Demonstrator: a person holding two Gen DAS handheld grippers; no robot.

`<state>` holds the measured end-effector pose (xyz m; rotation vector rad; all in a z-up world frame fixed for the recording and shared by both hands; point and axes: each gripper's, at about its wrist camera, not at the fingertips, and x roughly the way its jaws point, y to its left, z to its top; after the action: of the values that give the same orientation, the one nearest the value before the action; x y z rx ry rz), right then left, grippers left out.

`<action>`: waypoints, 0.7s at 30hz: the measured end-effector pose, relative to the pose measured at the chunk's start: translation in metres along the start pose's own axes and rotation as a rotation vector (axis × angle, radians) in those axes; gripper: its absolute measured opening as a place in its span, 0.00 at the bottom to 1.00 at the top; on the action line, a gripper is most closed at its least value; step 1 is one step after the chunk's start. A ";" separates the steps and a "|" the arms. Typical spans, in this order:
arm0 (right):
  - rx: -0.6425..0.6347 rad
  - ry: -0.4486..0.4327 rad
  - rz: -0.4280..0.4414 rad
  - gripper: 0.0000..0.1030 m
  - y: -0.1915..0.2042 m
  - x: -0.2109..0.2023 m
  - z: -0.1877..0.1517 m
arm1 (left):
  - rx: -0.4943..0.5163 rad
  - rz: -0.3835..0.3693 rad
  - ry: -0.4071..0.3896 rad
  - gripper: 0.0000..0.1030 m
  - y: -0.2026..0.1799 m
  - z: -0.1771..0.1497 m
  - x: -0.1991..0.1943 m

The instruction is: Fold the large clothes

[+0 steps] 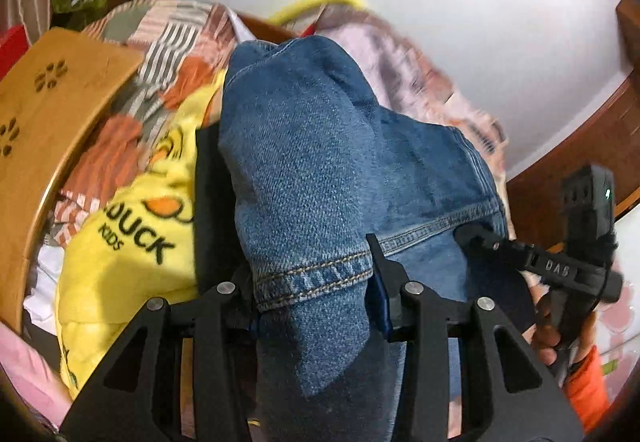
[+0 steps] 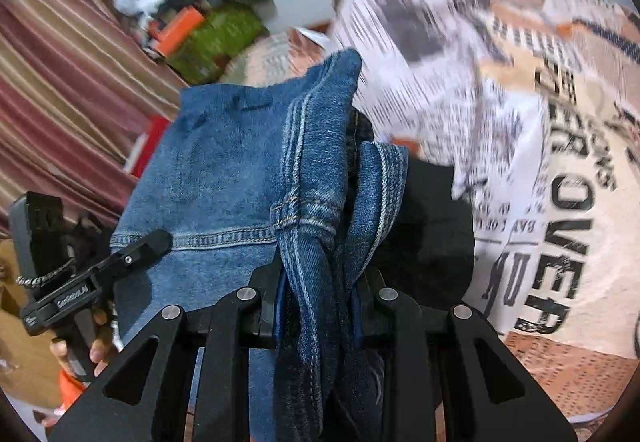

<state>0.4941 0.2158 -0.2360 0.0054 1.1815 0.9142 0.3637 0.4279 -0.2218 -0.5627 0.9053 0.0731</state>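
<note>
Both hand-held grippers are pinching the same pair of blue jeans (image 1: pixel 320 161) w/ the denim draping up and over the fingers. The left hand-held gripper (image 1: pixel 316 302) is clamping a stitched hem edge; the right hand-held gripper (image 2: pixel 320 302) is squeezing a thicker bunch of twisted denim incl. a belt loop, jaws nearly pressed together around it. Each is probably gripping one end of the same edge so the cloth is staying taut between them, ready to be carried over as one fold.

In the left wrist view the right hand-held gripper (image 1: pixel 480 238) is showing at the right edge, nosing against the denim; the left one (image 2: pixel 156 240) is appearing the same way in the right wrist view, w/ a person's fingers (image 2: pixel 98 352) wrapped on its handle.

The jeans are hanging above a cluttered bed: a yellow duck-print garment (image 1: pixel 132 242), a print-covered sheet (image 2: pixel 560 201), a wooden board w/ paw cut-outs (image 1: pixel 52 121).

Hard to tell: how much of the jeans is already folded, since denim is filling both views. The surface underneath is hidden; background is motion-blurred; fingertips are buried in cloth.
</note>
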 end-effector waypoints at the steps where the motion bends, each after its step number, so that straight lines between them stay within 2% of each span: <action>1: -0.001 0.017 -0.026 0.22 -0.004 0.009 -0.002 | 0.008 0.002 -0.003 0.43 0.000 -0.003 0.002; 5: -0.033 0.017 -0.072 0.29 -0.013 0.012 -0.012 | 0.067 0.046 -0.006 0.49 -0.011 -0.011 0.003; 6: -0.042 0.018 -0.085 0.34 -0.012 0.009 -0.016 | 0.087 0.077 -0.006 0.51 -0.015 -0.015 0.002; 10: -0.118 0.032 -0.189 0.42 -0.007 -0.006 -0.038 | 0.140 0.166 -0.028 0.57 -0.027 -0.028 -0.008; 12: -0.171 0.044 -0.226 0.43 -0.001 -0.011 -0.051 | 0.140 0.171 -0.031 0.63 -0.029 -0.036 -0.016; 14: -0.224 0.052 -0.253 0.44 0.002 -0.020 -0.070 | 0.133 0.178 -0.017 0.63 -0.033 -0.049 -0.023; 16: -0.251 0.034 -0.266 0.54 0.005 -0.031 -0.086 | 0.139 0.204 -0.030 0.64 -0.036 -0.065 -0.033; 17: -0.256 0.031 -0.272 0.55 0.005 -0.036 -0.094 | 0.139 0.212 -0.037 0.64 -0.036 -0.070 -0.036; 21: -0.274 0.017 -0.281 0.55 0.010 -0.054 -0.115 | 0.087 0.223 -0.060 0.64 -0.040 -0.090 -0.060</action>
<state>0.3932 0.1385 -0.2373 -0.3813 1.0329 0.8206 0.2724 0.3599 -0.2028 -0.3757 0.9052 0.2496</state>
